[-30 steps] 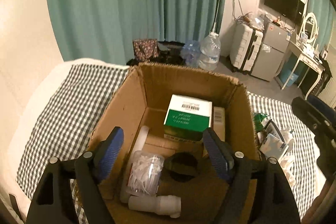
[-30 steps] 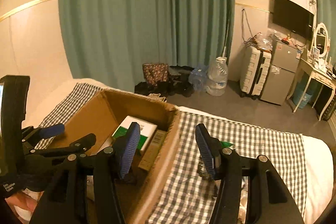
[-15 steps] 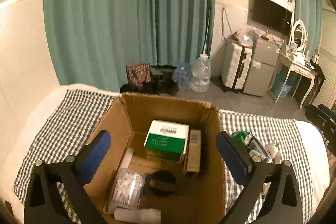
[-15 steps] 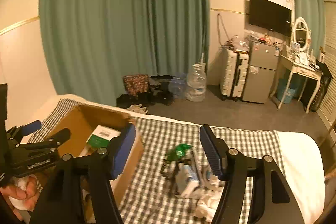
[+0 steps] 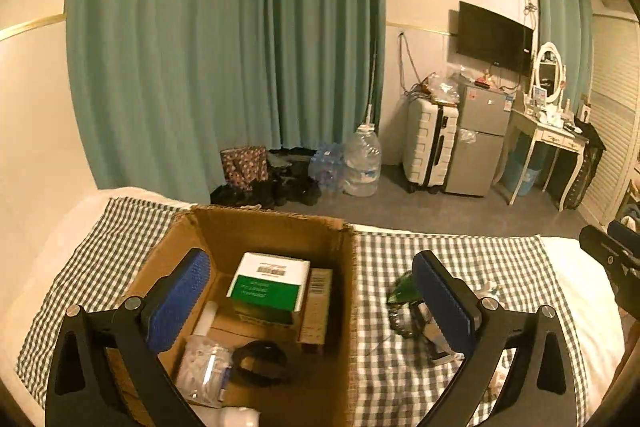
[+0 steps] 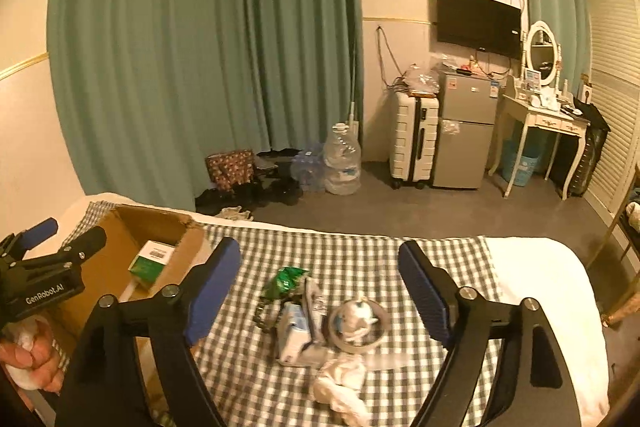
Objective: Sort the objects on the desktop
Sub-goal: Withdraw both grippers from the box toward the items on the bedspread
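Cloth: green-and-white checked cover (image 6: 360, 251) spread over a white bed, with teal curtains (image 6: 208, 47) behind.
Room: grey floor, a white suitcase (image 6: 414, 141) touching a small silver fridge (image 6: 464, 131), a wall television (image 6: 478, 23), a white dressing table (image 6: 540, 123).
Count: one cardboard box (image 5: 276, 227); two water jugs on the floor; two grippers.
Box contents: a green-and-white carton (image 5: 270, 283), a black ring, a clear tub, a white bottle.
Loose pile: green packet (image 6: 286, 279), tissue pack (image 6: 296, 335) and crumpled white cloth (image 6: 340, 383) on the cover, right of the box.
Left gripper (image 5: 312, 303): fingers fully apart, holding nothing, straddling the box's right wall.
Right gripper (image 6: 320, 291): jaws opening, nothing gripped; the pile shows between them, untouched.
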The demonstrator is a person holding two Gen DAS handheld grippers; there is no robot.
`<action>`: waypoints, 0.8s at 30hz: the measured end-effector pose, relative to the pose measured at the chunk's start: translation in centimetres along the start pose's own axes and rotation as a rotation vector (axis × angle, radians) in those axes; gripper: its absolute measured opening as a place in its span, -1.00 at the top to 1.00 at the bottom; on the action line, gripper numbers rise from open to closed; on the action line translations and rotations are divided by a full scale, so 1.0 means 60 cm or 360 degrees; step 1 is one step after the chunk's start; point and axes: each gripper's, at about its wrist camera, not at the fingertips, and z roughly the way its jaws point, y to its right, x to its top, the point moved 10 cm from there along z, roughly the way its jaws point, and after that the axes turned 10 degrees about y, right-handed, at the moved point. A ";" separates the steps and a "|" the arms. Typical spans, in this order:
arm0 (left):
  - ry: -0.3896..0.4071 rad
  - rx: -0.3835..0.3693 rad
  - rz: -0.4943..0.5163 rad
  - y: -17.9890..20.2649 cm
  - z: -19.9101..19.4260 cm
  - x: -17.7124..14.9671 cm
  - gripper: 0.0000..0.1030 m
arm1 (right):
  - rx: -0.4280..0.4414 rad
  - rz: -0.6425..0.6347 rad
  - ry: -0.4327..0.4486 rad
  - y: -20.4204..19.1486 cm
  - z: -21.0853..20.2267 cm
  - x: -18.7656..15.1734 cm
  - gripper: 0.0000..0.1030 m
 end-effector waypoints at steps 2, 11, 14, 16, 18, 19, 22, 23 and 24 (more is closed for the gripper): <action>0.0031 -0.0026 0.0009 0.021 -0.002 0.003 -1.00 | -0.0028 0.0007 -0.0016 0.019 -0.004 -0.005 -0.82; 0.0064 -0.0157 -0.0005 0.107 0.002 -0.003 -1.00 | -0.0085 0.0029 -0.0023 0.095 -0.028 -0.027 -0.87; 0.0055 -0.0160 0.0075 0.138 0.006 -0.016 -1.00 | -0.0074 0.0066 -0.0055 0.114 -0.032 -0.049 -0.87; 0.0058 -0.0168 0.0137 0.156 0.006 -0.024 -1.00 | -0.0059 0.0087 -0.0077 0.121 -0.031 -0.059 -0.87; 0.0056 -0.0170 0.0200 0.174 0.009 -0.034 -1.00 | -0.0047 0.0089 -0.0106 0.127 -0.034 -0.077 -0.87; 0.0049 -0.0173 0.0218 0.181 0.010 -0.038 -1.00 | -0.0040 0.0082 -0.0126 0.128 -0.032 -0.086 -0.87; -0.0019 -0.0222 0.0245 0.205 0.017 -0.058 -1.00 | -0.0023 0.0076 -0.0152 0.126 -0.028 -0.103 -0.87; -0.0034 -0.0244 0.0241 0.213 0.018 -0.064 -1.00 | -0.0012 0.0080 -0.0165 0.126 -0.026 -0.110 -0.87; -0.0045 -0.0265 0.0239 0.222 0.020 -0.070 -1.00 | -0.0003 0.0085 -0.0179 0.125 -0.022 -0.118 -0.87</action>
